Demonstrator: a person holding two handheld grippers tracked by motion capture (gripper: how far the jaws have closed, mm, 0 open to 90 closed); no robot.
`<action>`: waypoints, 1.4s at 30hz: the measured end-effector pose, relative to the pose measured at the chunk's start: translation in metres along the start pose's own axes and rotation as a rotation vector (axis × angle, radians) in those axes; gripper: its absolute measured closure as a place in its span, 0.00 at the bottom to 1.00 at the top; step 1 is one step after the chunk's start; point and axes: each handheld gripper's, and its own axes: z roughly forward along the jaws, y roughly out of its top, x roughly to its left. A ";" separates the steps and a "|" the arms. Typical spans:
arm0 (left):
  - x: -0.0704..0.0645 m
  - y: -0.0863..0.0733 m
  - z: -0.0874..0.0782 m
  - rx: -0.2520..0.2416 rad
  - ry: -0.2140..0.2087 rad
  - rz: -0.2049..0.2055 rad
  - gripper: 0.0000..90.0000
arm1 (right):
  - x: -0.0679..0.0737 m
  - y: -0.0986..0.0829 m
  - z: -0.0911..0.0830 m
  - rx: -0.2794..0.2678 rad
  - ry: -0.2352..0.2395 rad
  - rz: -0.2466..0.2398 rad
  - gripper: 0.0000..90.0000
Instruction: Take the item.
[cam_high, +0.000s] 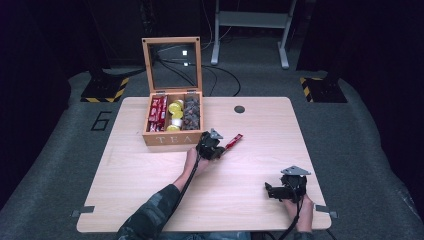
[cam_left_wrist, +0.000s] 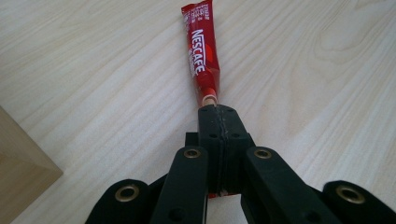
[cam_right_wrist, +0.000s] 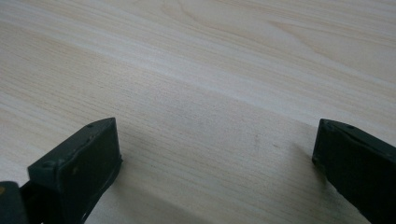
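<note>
Left gripper (cam_high: 223, 148) has the red coffee stick (cam_high: 234, 141) pinched by one end, right next to the tea box (cam_high: 172, 137).

So in the left gripper view the fingers (cam_left_wrist: 208, 140) are clamped tight on the near end of the stick (cam_left_wrist: 202, 51), and its long axis runs straight out ahead of them, lying low along the table (cam_left_wrist: 93, 70). From the high view the stick points away to the right of the box's front right corner, so my guess is the stick has to swing back left and up over the wall to reach the red-packet compartment (cam_high: 157, 114). Left hand is way nearer. Right gripper (cam_high: 269, 190) sits well apart near the table's front right, its fingers (cam_right_wrist: 77, 163) spread wide with nothing but bare wood between them.
</note>
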 end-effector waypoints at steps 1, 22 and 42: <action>0.000 0.000 0.000 0.002 -0.001 -0.001 0.99 | 0.000 0.000 0.000 0.000 0.000 0.000 0.00; -0.002 -0.001 -0.003 -0.009 -0.026 -0.030 0.65 | 0.000 0.000 0.000 -0.001 -0.001 0.000 0.00; -0.010 -0.004 -0.052 -0.030 -0.078 -0.004 0.22 | 0.000 0.000 0.000 -0.001 -0.003 0.001 0.00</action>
